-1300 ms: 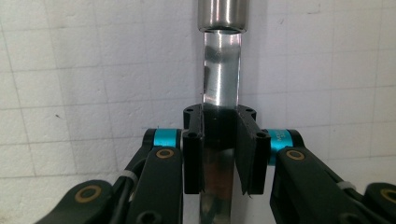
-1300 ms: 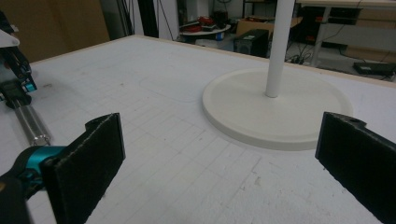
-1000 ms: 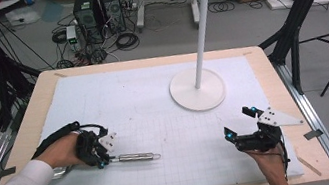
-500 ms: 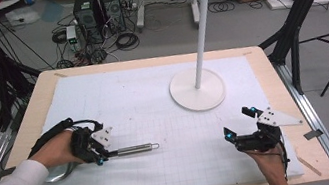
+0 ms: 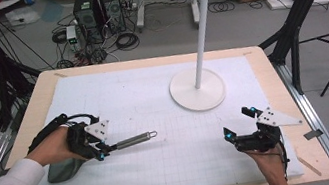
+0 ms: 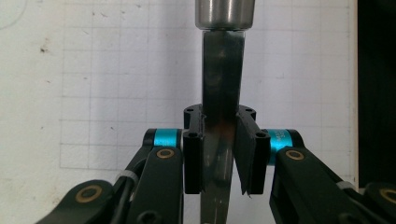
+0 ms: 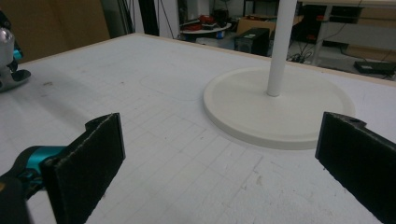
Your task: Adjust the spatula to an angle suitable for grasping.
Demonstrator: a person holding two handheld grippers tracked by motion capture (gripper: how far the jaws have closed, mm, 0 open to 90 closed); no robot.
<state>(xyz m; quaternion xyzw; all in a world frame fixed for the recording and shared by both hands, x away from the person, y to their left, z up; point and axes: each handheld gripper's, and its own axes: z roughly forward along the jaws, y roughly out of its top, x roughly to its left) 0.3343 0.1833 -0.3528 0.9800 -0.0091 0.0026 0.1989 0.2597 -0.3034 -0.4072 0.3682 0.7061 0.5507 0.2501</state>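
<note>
Left tongs (image 6: pixel 219 154) clamp metal ladle (image 5: pixel 132 140); its surface shows no readable writing.

The white mat (image 5: pixel 153 99) lies bare across the centre and upper left of the frame, while the white stand (image 5: pixel 197 89) with its wide round base blocks the upper right, just beyond the right gripper (image 5: pixel 239 121).

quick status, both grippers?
Left gripper: closed on the metal utensil, at its flat neck.
Right gripper: open, holding nothing.
</note>
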